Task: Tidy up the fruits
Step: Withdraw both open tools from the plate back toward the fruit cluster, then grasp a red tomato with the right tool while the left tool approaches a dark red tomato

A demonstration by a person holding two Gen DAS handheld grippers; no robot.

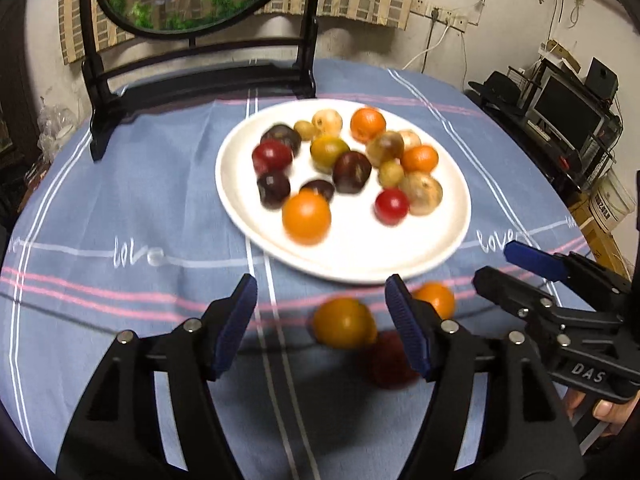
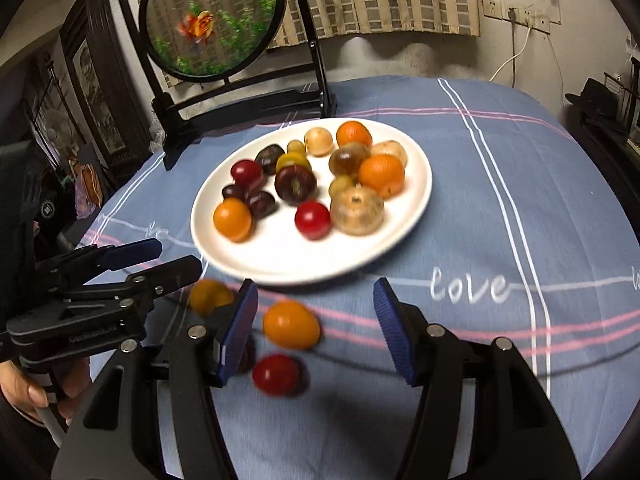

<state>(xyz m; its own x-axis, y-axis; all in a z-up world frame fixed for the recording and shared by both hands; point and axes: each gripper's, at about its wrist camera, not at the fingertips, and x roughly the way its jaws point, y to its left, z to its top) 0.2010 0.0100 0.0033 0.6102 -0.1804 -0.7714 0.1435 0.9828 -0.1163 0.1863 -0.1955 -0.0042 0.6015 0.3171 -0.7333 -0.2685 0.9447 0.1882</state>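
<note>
A white plate [image 1: 352, 256] [image 2: 280, 256] holds several small fruits: orange, red, dark purple, yellowish and tan. Three fruits lie loose on the blue cloth in front of the plate: an orange one [image 1: 344, 323] [image 2: 291, 325], a second orange one [image 1: 436, 298] [image 2: 208, 296], and a red one [image 1: 390, 358] [image 2: 277, 374]. My left gripper [image 1: 322, 322] is open and empty, with the near orange fruit between its fingers. My right gripper [image 2: 316, 322] is open and empty over the same fruits; it also shows in the left wrist view [image 1: 508, 264].
A round fish picture on a black stand [image 1: 192, 72] [image 2: 240, 92] is behind the plate. Striped blue cloth [image 1: 120, 208] covers the round table. Shelves with electronics [image 1: 560, 120] stand to the right; wall sockets and cables behind.
</note>
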